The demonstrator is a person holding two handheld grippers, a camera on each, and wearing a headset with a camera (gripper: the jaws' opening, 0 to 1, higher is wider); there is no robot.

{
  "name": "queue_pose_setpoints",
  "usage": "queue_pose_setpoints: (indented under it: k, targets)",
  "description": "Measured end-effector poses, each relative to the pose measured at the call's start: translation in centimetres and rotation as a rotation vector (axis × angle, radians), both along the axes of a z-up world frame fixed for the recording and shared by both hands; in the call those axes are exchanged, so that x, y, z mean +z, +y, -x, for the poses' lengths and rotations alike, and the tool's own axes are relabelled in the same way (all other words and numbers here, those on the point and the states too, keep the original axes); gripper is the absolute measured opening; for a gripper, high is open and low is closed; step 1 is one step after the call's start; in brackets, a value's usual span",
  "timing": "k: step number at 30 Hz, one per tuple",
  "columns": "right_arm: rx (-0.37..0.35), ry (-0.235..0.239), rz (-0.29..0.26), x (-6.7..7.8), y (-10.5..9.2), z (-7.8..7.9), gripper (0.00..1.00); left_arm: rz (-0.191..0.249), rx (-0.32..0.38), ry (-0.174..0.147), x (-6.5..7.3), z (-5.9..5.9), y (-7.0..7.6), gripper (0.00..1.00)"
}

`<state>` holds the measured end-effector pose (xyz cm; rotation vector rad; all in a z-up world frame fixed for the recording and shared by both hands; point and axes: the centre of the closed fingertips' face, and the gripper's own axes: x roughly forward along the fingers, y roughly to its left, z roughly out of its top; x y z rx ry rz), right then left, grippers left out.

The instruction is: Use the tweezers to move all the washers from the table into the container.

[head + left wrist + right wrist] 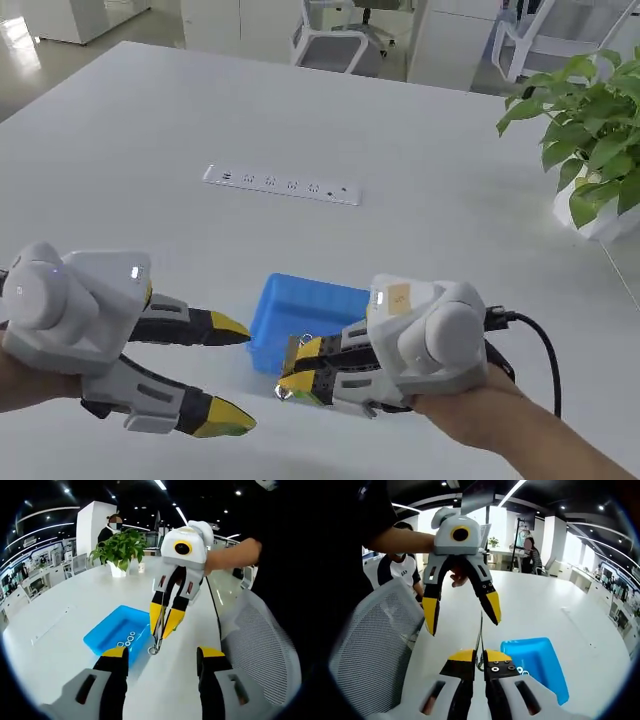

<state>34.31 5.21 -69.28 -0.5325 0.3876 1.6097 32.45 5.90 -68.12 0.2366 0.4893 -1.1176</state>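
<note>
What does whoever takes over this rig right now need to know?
Left gripper: open, holding nothing, hovering beside the container.
Right gripper: shut on the tweezers, whose tips pinch one washer just outside the container's near corner.
Done: several washers lie in the blue container.
Left: carry the held washer over the rim and release it, then check the table for more; I cannot tell whether any remain.

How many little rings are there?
5, as far as I can tell: four washers in a row inside the container, and a fifth washer at the tweezers' tip. The right gripper may hide more.
</note>
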Motion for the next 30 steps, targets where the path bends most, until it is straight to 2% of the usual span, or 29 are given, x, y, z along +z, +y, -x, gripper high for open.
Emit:
queue_pose_setpoints:
  k: [5,8,15,19,24,30]
  targets:
    - [-0.030,-0.011,-0.028,1.6,-0.4,-1.3,0.07,0.013,0.018,-0.009,0.3,-0.2,0.0,0.70]
    - [-0.037,-0.026,-0.032,2.2,-0.6,-2.0,0.07,0.010,0.036,-0.011,0.3,-0.5,0.1,0.79]
    - [-0.060,-0.048,-0.054,3.5,-0.9,-3.9,0.07,0.015,0.050,-0.010,0.3,-0.6,0.0,0.88]
    - [-0.063,-0.066,-0.055,3.6,-1.0,-4.9,0.07,0.014,0.064,0.000,0.2,-0.7,0.1,0.94]
    - [-0.046,-0.102,-0.075,3.7,-0.9,-6.0,0.07,0.026,0.081,-0.002,0.3,-1.0,0.2,0.99]
    - [-0.047,-0.108,-0.077,3.0,-0.9,-7.0,0.07,0.024,0.093,0.007,0.1,-1.1,0.4,0.99]
